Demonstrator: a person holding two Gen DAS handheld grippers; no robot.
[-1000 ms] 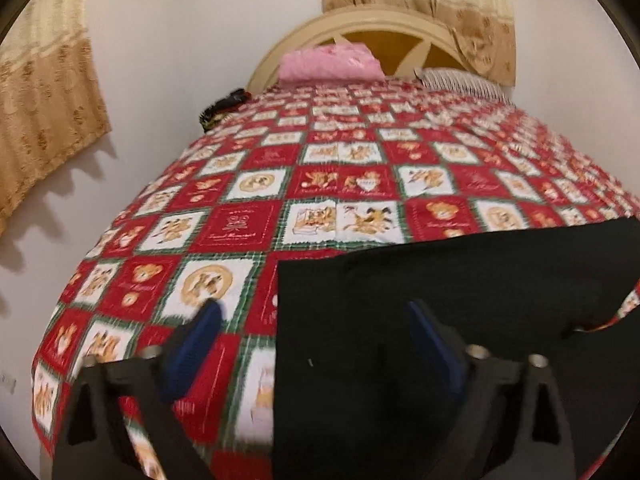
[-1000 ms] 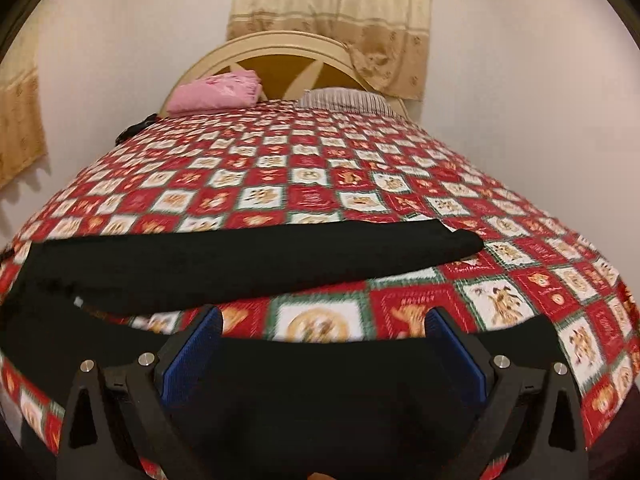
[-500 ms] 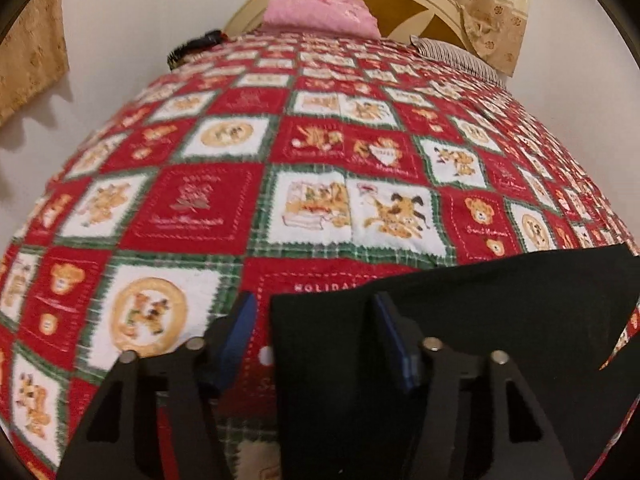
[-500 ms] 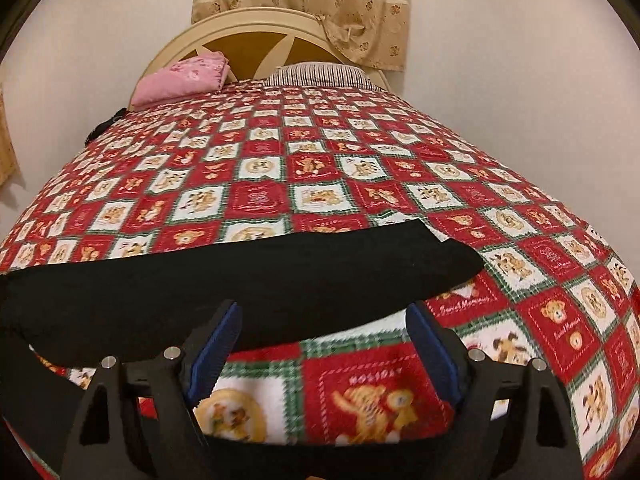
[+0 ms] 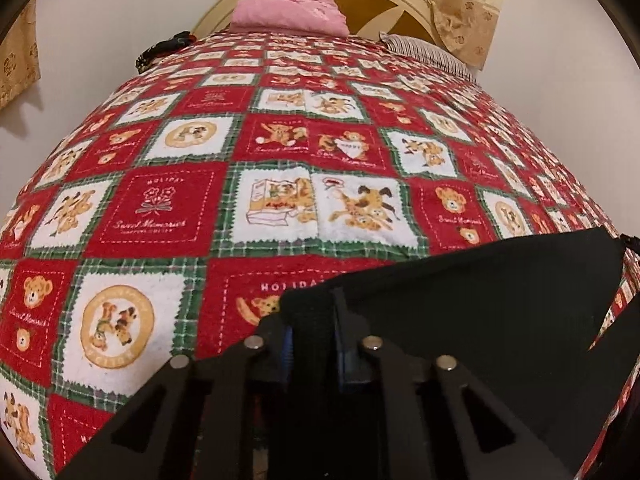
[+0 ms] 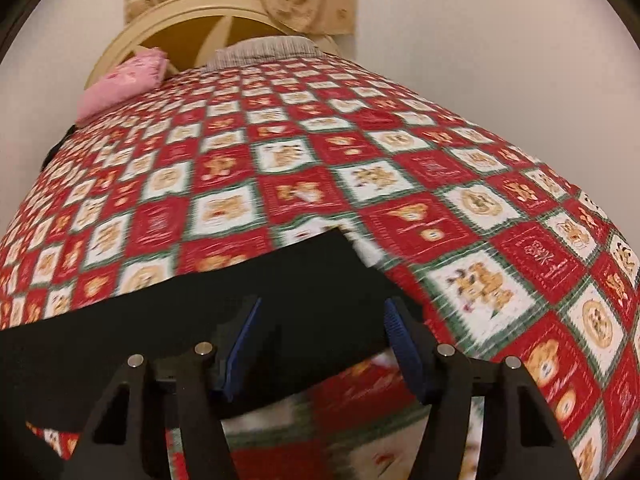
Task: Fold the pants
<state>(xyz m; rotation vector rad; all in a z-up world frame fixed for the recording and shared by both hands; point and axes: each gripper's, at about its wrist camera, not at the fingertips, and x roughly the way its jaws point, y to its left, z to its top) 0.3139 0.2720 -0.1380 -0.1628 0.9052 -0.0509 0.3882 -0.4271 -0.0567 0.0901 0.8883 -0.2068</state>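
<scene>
Since a second ago, left gripper [image 5: 310,334] has clenched its fingers on a corner of the black pants [image 5: 480,304], which lie on the bed [image 5: 168,200]. Right gripper [image 6: 322,346] hovers released over a leg end (view blurred); folding looks barely begun.

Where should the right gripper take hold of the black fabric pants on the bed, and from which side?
Grip the black fabric pants at the leg end by the corner, coming in low from the near side. That end lies flat on the red patchwork bedspread with its edge facing the open right gripper, so one finger can slide under. The left gripper already pinches its own corner.
</scene>
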